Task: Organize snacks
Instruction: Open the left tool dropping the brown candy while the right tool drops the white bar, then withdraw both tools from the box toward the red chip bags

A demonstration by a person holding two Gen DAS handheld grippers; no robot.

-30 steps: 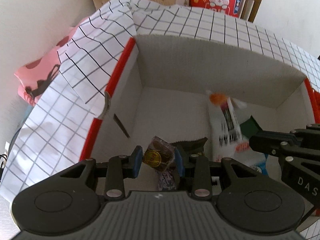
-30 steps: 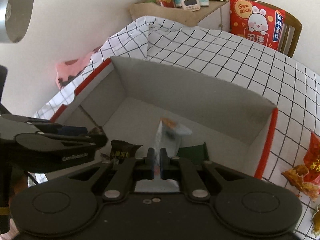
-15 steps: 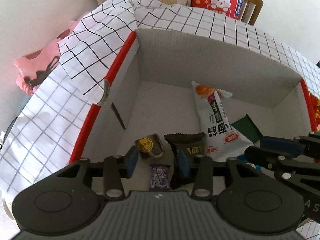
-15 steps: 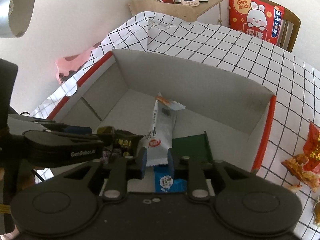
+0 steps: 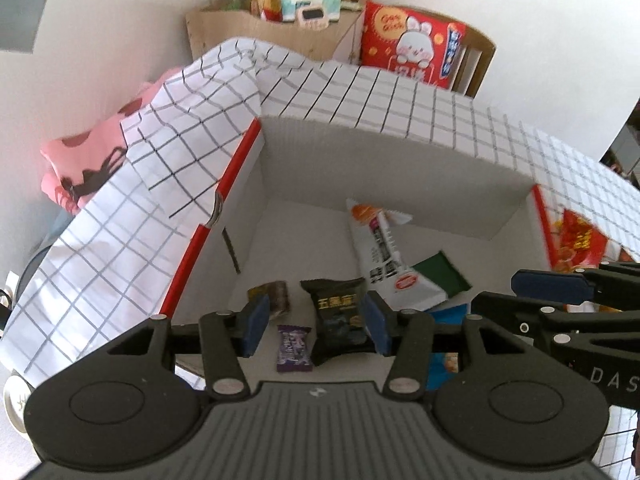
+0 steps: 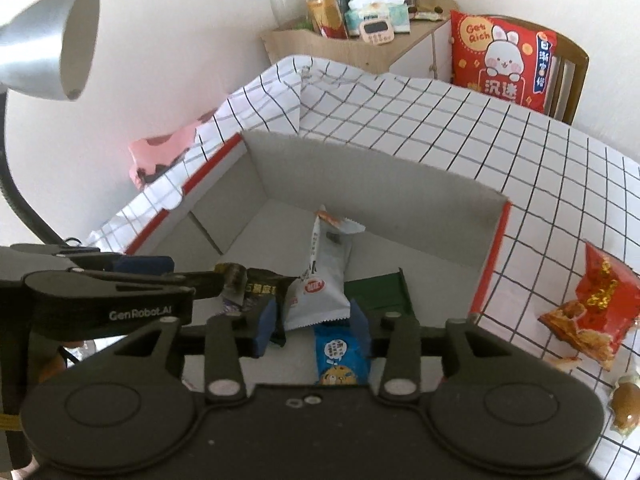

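Checked-cloth counter [image 6: 460, 128], cardboard box [image 6: 360, 184] centre. Both grippers [image 5: 312, 320] [image 6: 312, 320] hover over it, fingers apart, empty; snacks lie inside. Red snack bag [image 6: 592, 312] waits at 3 o'clock: approach low, clamp mid-pack, avoid crushing.

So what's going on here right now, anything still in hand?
A person with two handheld grippers is sorting snacks into a cardboard box. Both the left gripper and the right gripper are open above the box, holding nothing. Inside lie a white packet, a black packet, a green packet, a blue packet, a purple candy and a small brown sweet. A red snack bag lies outside on the checked cloth.
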